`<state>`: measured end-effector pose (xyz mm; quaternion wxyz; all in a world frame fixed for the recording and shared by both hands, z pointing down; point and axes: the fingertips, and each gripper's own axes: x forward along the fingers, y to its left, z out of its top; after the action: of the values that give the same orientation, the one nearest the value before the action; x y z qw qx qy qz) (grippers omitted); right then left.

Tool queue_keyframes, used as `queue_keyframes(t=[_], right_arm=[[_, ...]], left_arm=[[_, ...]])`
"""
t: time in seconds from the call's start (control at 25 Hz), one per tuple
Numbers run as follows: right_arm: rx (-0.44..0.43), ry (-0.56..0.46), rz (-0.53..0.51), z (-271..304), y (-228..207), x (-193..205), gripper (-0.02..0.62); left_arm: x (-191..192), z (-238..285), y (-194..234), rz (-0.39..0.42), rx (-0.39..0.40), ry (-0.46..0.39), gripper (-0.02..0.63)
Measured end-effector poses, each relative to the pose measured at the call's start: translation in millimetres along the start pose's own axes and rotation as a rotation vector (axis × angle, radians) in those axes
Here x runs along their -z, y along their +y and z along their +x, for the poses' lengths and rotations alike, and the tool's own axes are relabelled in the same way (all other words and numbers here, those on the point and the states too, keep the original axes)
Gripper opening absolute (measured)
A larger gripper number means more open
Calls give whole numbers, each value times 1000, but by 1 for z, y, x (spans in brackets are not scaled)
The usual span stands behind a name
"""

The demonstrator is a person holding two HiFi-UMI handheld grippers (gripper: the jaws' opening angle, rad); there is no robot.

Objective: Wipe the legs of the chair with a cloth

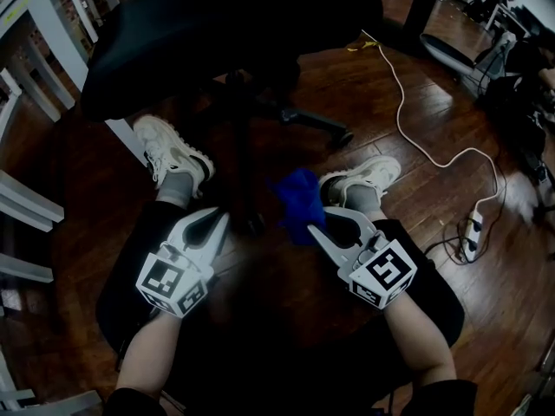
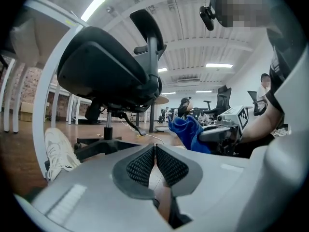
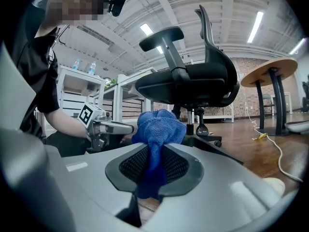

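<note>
Dark wooden floor [image 1: 390,102] runs under a black office chair [image 1: 225,24], with a white cable [image 1: 416,137] trailing off to a power strip [image 1: 473,232] at our right. We hold the blue cloth [image 1: 299,202] in the right gripper [image 1: 316,230], whose jaws are clenched on it, and the bundle sits low between our two white shoes [image 1: 173,154], near the chair's base but, as far as we can see, not pressed against any leg [image 1: 316,124]. The left gripper [image 1: 217,224] is closed on nothing and lies just beside the column. We judge that the wiping could be about to start on a leg or could be pausing after a pass, since no leg shows a mark or sheen that would settle it. From the head view the base is mostly lost in shadow. The left gripper view gives the spread legs [image 2: 96,146] plainly, low on the floor, with the cloth apart from them. Only the right gripper view shows the cloth pinched between the pads [image 3: 176,163], with a bunched top above and a tail below.
</note>
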<state>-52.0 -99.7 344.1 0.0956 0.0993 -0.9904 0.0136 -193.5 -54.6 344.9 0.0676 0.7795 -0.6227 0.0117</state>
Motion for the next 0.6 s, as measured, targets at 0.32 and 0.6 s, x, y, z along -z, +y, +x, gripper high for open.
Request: queue_keyframes(t=[0.32, 0.6], right_arm=[[-26, -8, 5, -1, 7, -4, 84], [-33, 1, -2, -1, 8, -2, 84]], left_arm=[[12, 4, -9, 43, 28, 34, 12], [14, 5, -11, 39, 35, 37, 12]])
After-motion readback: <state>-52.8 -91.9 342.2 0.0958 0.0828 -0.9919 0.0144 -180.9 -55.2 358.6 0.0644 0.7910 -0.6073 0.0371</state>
